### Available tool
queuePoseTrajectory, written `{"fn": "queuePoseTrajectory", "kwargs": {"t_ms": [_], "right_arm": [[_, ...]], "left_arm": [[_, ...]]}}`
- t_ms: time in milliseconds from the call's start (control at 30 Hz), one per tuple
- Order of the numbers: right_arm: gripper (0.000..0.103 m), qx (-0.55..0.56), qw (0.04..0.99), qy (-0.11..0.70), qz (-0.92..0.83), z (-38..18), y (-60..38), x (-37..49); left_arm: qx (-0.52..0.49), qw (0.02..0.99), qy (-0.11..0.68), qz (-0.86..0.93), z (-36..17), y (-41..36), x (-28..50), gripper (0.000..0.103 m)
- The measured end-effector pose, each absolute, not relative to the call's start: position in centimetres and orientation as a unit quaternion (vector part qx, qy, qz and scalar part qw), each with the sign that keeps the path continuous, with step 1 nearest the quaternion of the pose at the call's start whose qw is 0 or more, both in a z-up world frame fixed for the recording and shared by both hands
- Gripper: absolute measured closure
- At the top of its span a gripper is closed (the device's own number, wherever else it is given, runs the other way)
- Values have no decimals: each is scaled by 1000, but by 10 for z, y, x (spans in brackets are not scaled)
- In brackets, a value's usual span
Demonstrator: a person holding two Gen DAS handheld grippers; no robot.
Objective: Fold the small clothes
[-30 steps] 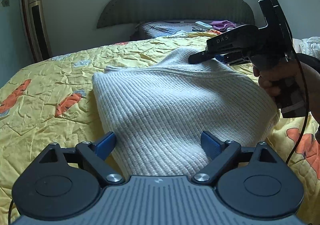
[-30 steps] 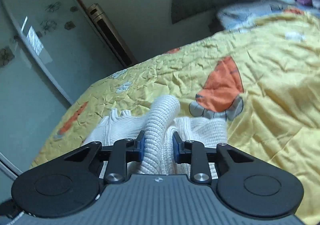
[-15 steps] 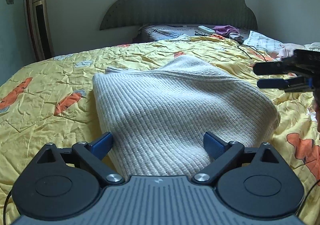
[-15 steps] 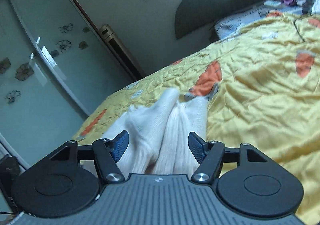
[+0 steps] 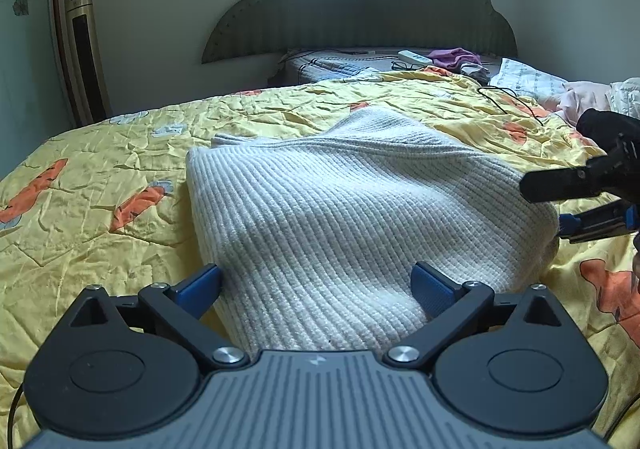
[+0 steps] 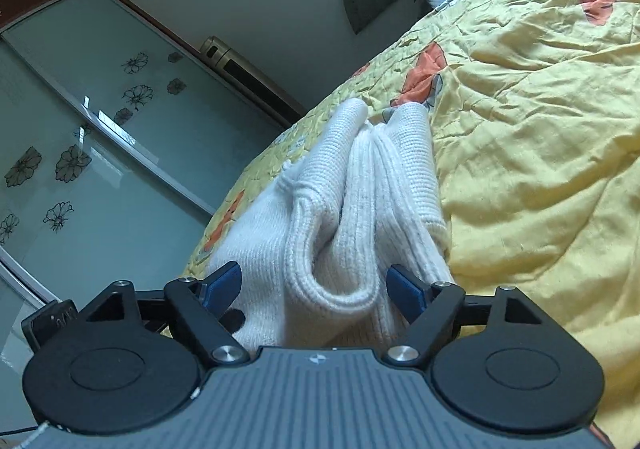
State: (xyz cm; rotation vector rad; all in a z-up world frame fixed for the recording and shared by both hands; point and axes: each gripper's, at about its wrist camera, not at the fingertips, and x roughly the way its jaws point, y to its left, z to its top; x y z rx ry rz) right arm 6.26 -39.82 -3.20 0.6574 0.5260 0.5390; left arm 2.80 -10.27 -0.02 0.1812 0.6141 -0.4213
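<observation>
We have the white knit sweater point(image 5: 360, 209) lying folded on the bed, on top of the yellow quilt point(image 5: 100, 233) with its orange carrot print, and it sits in a thick, layered bundle. Our left tongs point(image 5: 316, 285) are spread wide, with the blue pads on either side of the sweater's near edge and nothing gripped between them. Our right tongs point(image 6: 314, 285) are likewise wide open: the stacked folds of the knit bulge up between the pads, but the pads do not press on the cloth. In the left view the right tool point(image 5: 580, 185) shows at the sweater's right-hand end, just beside it.

We judge both tongs are held open and low at two edges of the bundle because the fold here is set down and the cloth is free to settle. The layers seen from the right end look uneven, one rolled lip sticking out toward us, so the next move probably calls for squaring or another fold across. The knit is soft and bulky, and it could spring apart if left loose
</observation>
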Motion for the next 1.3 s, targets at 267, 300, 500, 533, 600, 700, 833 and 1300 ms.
{"fn": "queuePoseTrajectory", "kwargs": {"t_ms": [267,300,500,533,600,700,833,1300], "right_arm": [[74,267,894,264,246,-30,-379,94],[76,265,895,259,247,-29,-380,92],[80,240,916,213,239,4,-389,73],[80,233,920,208,237,10,-392,70],[80,214,925,212,231,17,-395,68],[80,185,926,256,207,2,-391,75],[73,179,925,275,191,-14,-385,75],[5,162,916,311,195,-19,-376,129]], "left_arm": [[85,925,309,-205,1,-100,31,1],[81,924,312,-205,2,-100,32,1],[60,921,315,-219,13,-100,31,1],[60,922,313,-222,15,-100,30,1],[63,922,308,-226,16,-100,29,1],[67,920,319,-220,9,-100,33,1],[47,921,324,-210,2,-89,38,1],[-280,830,413,-250,-40,-24,112,0]]}}
